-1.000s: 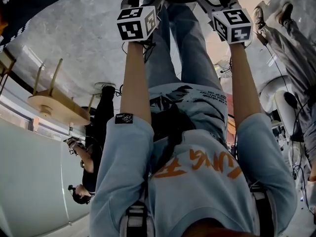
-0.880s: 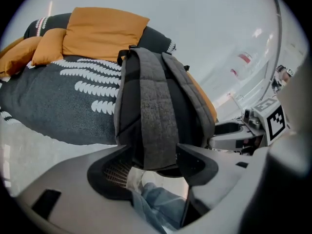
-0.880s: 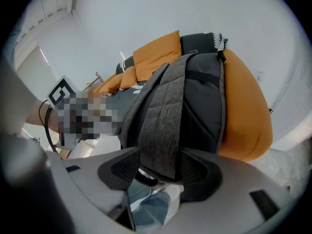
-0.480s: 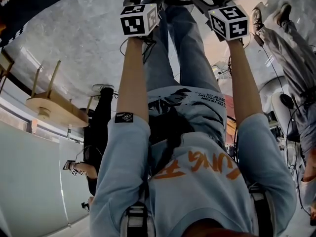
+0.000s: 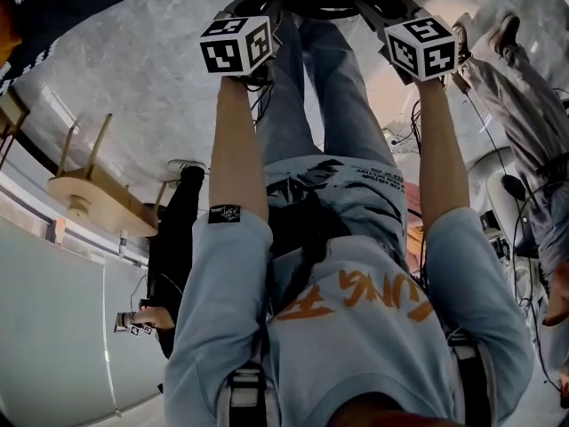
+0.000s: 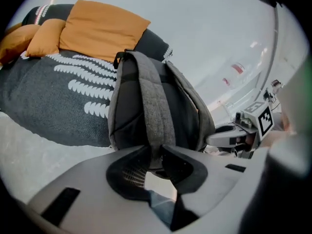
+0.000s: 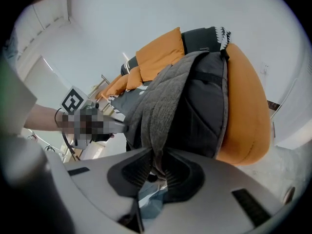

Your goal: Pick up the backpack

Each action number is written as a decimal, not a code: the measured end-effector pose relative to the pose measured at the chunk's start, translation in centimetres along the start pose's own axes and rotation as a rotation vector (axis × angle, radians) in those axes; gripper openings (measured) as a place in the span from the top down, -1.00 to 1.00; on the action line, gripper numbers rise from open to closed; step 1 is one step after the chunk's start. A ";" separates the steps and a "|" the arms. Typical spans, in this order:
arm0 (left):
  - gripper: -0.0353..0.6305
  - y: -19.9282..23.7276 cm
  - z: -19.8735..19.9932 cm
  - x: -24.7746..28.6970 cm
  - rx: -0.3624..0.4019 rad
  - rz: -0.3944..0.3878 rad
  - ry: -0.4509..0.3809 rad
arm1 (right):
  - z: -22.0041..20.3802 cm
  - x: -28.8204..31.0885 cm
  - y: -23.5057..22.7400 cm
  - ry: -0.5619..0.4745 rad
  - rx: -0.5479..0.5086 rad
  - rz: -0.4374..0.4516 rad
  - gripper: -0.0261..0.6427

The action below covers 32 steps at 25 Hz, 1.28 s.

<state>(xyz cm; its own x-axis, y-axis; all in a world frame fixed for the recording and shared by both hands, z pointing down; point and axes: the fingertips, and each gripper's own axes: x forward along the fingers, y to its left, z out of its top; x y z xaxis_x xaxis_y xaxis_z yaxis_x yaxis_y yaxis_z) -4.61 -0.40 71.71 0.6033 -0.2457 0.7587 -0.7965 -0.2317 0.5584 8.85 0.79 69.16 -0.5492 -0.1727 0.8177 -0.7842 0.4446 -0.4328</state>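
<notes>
Head view: my arms are stretched out to the upper edge of the frame, left tongs and right tongs side by side. I can't really see the grab from here.

Left gripper view: the backpack stands mid-frame against a dark patterned cushion, with an orange pillow at upper left. My jaws have just been closing and now pinch its grey shoulder strap, so they're narrow but not fully together.

Right gripper view: same deal. These jaws have just closed in too and now clamp the other strap, with an orange beanbag behind the pack at right.

So I reckon the grip is done and the lift comes next. Both hands need to rise together with the squeeze kept firm, or a strap slips out.
</notes>
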 end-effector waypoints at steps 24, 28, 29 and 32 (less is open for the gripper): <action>0.73 -6.7 17.7 -12.8 0.238 -0.048 -0.405 | 16.7 -12.4 2.6 -0.349 -0.053 -0.064 0.77; 0.74 -7.7 20.9 -17.1 0.219 -0.046 -0.508 | 20.5 -15.5 4.1 -0.454 -0.035 -0.089 0.77; 0.74 -7.7 21.3 -18.4 0.208 -0.038 -0.529 | 21.2 -16.1 4.9 -0.472 -0.025 -0.093 0.77; 0.74 -7.5 22.5 -23.0 0.167 -0.048 -0.611 | 23.3 -17.8 8.1 -0.552 0.019 -0.097 0.77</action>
<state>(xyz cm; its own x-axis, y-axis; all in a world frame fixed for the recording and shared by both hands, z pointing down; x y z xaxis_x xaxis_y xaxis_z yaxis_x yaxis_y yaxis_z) -11.66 -14.15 42.54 0.5906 -0.7127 0.3784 -0.7811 -0.3874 0.4897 5.54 -12.96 42.25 -0.5395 -0.6493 0.5361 -0.8412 0.3882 -0.3764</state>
